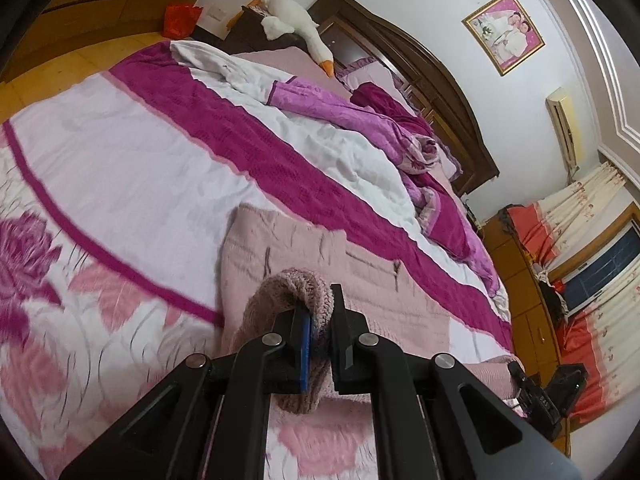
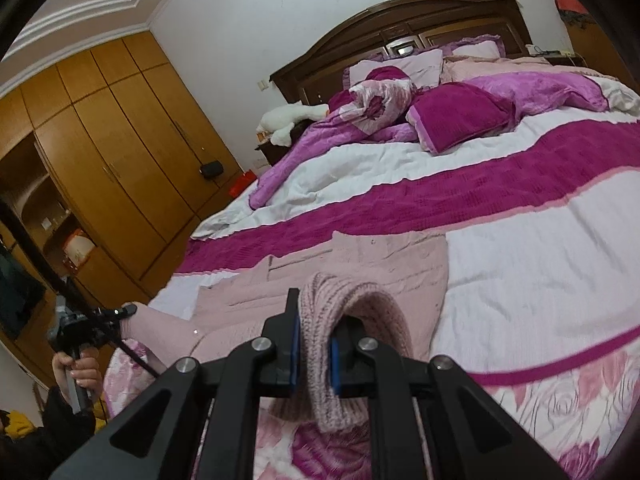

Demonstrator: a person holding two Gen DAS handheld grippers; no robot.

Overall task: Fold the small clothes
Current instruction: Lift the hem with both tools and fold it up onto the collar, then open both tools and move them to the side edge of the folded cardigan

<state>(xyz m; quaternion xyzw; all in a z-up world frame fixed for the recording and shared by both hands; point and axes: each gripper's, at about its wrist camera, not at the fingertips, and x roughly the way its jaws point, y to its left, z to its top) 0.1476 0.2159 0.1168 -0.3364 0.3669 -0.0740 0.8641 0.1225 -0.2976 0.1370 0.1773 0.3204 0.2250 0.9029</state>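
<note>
Left wrist view: a pink knitted sweater [image 1: 332,264] lies flat on the bedspread [image 1: 120,152], which is white with magenta bands and large printed flowers. Beyond it a rumpled purple quilt [image 1: 360,116] is heaped toward the dark wooden headboard [image 1: 420,64]; a white goose plush [image 1: 292,16] rests at the headboard's far end, a framed picture [image 1: 503,32] hangs on the wall, and orange-and-cream curtains [image 1: 592,240] frame a window. My left gripper [image 1: 320,316] pinches a thick ribbed edge of the sweater, lifted into a loop between its fingers above the flat part. Low at the right, my right gripper [image 1: 560,388] shows at the bed's near edge.

Right wrist view: my right gripper [image 2: 314,328] is pressed onto another ribbed fold of the sweater [image 2: 360,264], which arches up over its right finger. To the left, my left hand [image 2: 80,372] grips the handle of the left gripper [image 2: 128,311], whose tip meets a raised pink part of the garment. A wooden wardrobe [image 2: 120,152] stands past the bed's left edge. The white band of bedspread [image 2: 540,248] beside the sweater lies flat up to the quilt [image 2: 360,128] and pillows [image 2: 420,64].
</note>
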